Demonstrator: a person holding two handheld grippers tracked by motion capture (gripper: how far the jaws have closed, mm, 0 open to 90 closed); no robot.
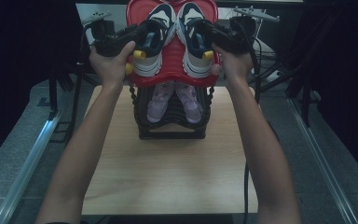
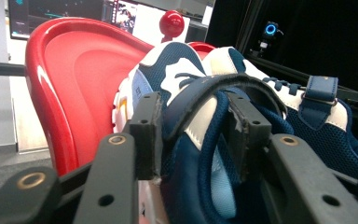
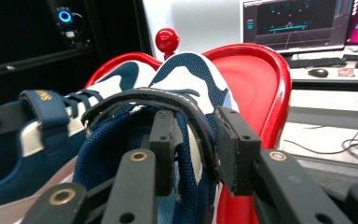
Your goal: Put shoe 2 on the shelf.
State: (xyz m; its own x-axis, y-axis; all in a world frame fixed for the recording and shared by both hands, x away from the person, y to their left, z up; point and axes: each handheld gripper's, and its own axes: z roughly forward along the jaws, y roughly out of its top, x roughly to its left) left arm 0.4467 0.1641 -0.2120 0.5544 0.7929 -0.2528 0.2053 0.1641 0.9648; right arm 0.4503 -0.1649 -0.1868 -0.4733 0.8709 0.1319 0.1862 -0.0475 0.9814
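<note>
Dark walls ring your wooden bench (image 1: 168, 172). Each hand-held gripper, left (image 1: 137, 31) and right (image 1: 208, 29), pinches the heel of a blue shoe (image 1: 154, 39) (image 1: 193, 39) on the red tray (image 1: 170, 70). Both shoes point toward 12 o'clock, straight ahead.

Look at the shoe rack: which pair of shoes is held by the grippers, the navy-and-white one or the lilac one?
The navy-and-white pair on the red top tier. The left gripper and right gripper each clamp one shoe's collar; the lilac pair sits untouched on the black tier below.
</note>
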